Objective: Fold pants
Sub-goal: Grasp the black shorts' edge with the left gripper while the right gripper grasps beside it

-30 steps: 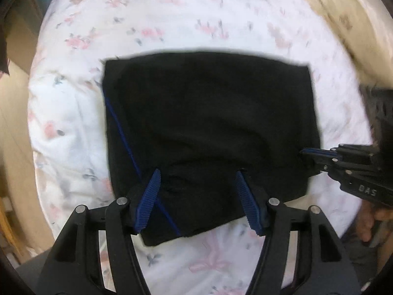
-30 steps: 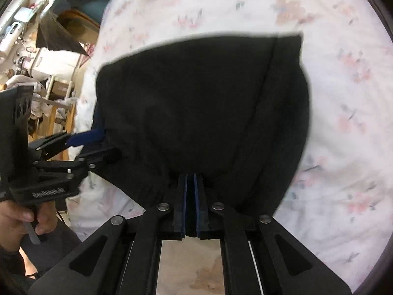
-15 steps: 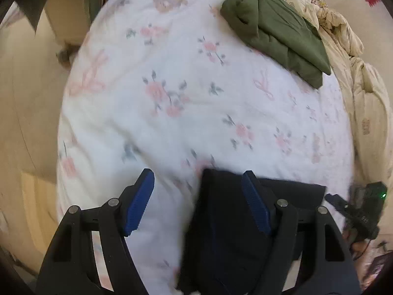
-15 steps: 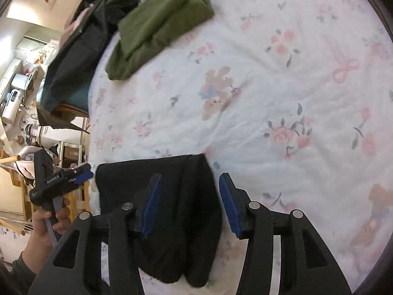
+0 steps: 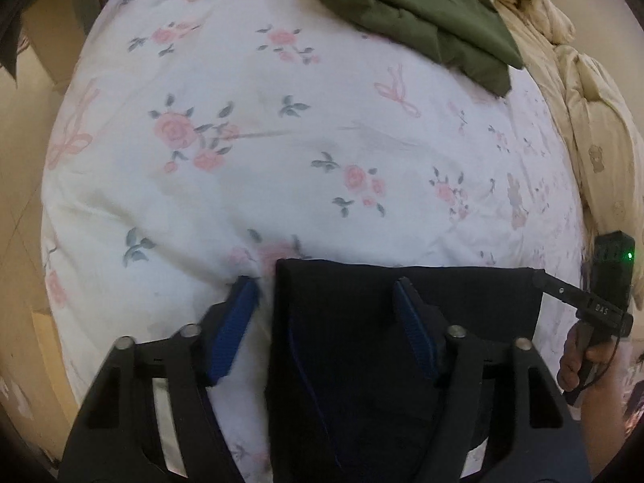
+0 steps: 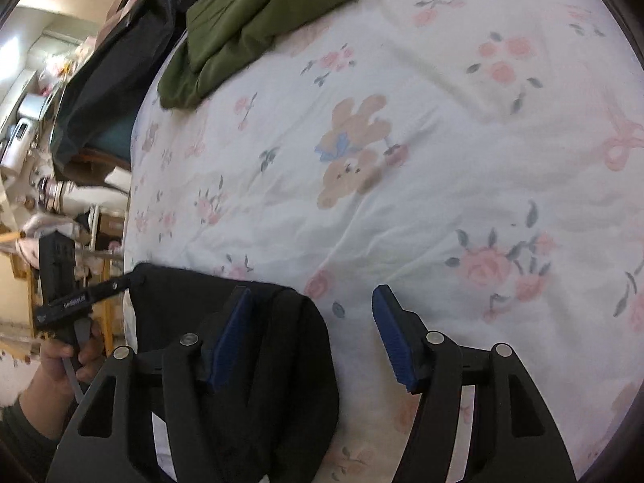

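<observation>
Pants [image 5: 362, 362], black, lie folded into a compact block at the near edge of the bed [image 5: 281, 141], on its floral sheet.

Left claw [image 5: 322, 322]: fingers spread, holding nothing. It hovers over the left end of the pants; the left pad sits above bare sheet, the right pad above the black cloth. Whether it touches the fabric cannot be told.

Right claw [image 6: 310, 330]: fingers spread, holding nothing. It is over the right end of the pants; the left pad is above the cloth, the right pad above bare sheet.

Each wrist view shows the other claw side-on, tip at a far corner of the pants, gripped by a hand [image 6: 68, 358] at the trigger. The right unit in the left view shows a green light.

Far side of the bed: folded green garment [image 5: 414, 16]. Cream quilt [image 5: 583, 100] bunched along the right edge. A dark garment [image 6: 112, 60] lies beyond the green one.
</observation>
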`<state>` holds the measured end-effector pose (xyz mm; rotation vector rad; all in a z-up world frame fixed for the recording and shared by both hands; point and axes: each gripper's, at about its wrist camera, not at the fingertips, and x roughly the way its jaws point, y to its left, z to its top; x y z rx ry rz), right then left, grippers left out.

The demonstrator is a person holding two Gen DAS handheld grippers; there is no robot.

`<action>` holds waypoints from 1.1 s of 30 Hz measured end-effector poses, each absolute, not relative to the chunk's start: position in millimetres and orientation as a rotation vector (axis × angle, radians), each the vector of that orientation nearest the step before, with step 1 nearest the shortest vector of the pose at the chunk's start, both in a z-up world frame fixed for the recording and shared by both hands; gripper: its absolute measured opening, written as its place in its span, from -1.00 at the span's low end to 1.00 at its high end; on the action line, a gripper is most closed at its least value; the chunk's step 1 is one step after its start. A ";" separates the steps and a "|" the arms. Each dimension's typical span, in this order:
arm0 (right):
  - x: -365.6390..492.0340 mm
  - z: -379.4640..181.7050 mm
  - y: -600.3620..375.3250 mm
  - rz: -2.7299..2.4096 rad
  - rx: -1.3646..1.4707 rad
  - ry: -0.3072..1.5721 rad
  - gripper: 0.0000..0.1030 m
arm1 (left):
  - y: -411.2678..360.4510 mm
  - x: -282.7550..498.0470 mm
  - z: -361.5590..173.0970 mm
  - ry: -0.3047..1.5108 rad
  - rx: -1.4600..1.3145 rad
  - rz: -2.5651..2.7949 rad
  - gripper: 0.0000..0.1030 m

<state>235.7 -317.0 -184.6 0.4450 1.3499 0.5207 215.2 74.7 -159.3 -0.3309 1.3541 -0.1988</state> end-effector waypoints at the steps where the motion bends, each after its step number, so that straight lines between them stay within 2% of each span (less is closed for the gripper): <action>1: 234.6 -185.0 -314.4 0.543 0.442 1.353 0.22 | 69.1 216.3 -160.5 1.358 -0.314 -0.215 -0.18; 2: 233.1 -184.3 -312.1 0.569 0.439 1.355 0.17 | 65.4 215.3 -159.5 1.358 -0.302 -0.237 -0.25; 4: 231.0 -184.1 -307.1 0.603 0.422 1.369 -0.15 | 60.0 214.4 -158.5 1.358 -0.283 -0.265 -0.43; 5: 229.1 -184.2 -303.3 0.618 0.402 1.370 -0.23 | 57.4 214.9 -158.6 1.354 -0.268 -0.274 -0.50; 7: 227.9 -182.1 -297.8 0.625 0.352 1.362 -0.80 | 55.4 216.2 -159.2 1.352 -0.254 -0.276 -0.65; 8: 227.9 -180.1 -296.4 0.632 0.338 1.354 -0.87 | 53.6 217.7 -157.7 1.348 -0.234 -0.278 -0.66; 17: 253.2 -129.8 -302.7 0.586 0.269 1.141 -0.92 | 53.6 264.5 -121.8 1.196 -0.220 -0.281 -0.69; 24: 262.6 -159.2 -305.8 0.523 0.268 1.198 -0.92 | 46.7 277.1 -143.6 1.193 -0.195 -0.291 -0.67; 33: 232.2 -120.1 -299.9 0.613 0.169 0.990 -0.92 | 57.5 261.7 -121.8 1.082 -0.229 -0.352 -0.67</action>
